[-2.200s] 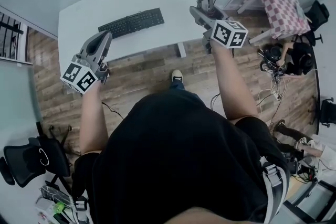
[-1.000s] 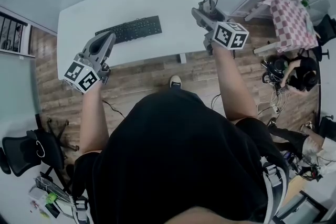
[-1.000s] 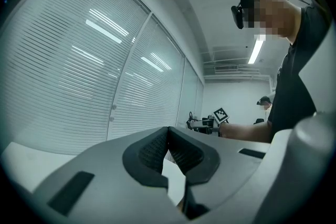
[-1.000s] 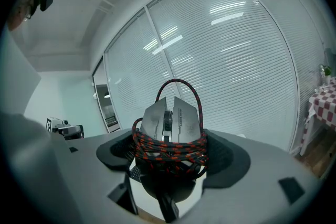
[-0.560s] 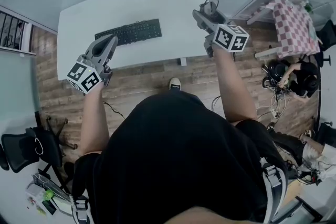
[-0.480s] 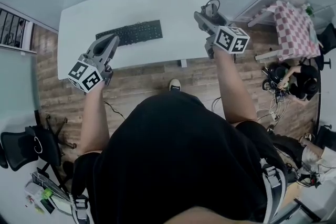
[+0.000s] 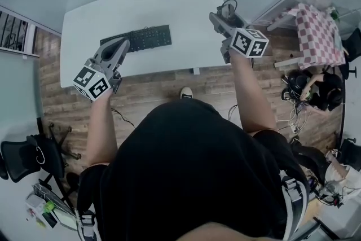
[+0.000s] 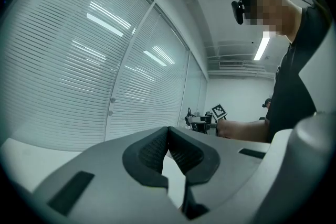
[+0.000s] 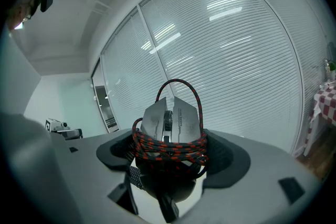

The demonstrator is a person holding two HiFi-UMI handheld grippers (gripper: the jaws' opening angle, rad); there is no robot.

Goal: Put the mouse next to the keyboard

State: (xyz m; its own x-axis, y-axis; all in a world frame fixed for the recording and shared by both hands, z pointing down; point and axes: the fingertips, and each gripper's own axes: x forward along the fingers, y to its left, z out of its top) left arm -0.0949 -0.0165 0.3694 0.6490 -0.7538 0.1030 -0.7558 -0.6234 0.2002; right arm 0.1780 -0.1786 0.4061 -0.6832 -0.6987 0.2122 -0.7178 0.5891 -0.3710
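A black keyboard (image 7: 136,38) lies on the white table (image 7: 186,14), left of its middle. My right gripper (image 7: 221,12) hovers over the table's right end, shut on a grey mouse (image 9: 170,120) wound in its red-and-black braided cable (image 9: 173,145); the mouse (image 7: 227,8) shows as a dark lump with a cable loop in the head view. My left gripper (image 7: 117,48) hangs over the table's front edge just left of the keyboard; in the left gripper view its jaws (image 8: 168,152) meet with nothing between them.
Wood-plank floor (image 7: 158,87) runs in front of the table. Blinds and glass walls stand behind it. A checkered table (image 7: 316,31) and a seated person (image 7: 318,87) are at the right, and a black office chair (image 7: 25,158) at the lower left.
Both grippers have drifted slightly forward over the table and the view has shifted a little. The right gripper still holds the mouse; the keyboard has not moved on the table.
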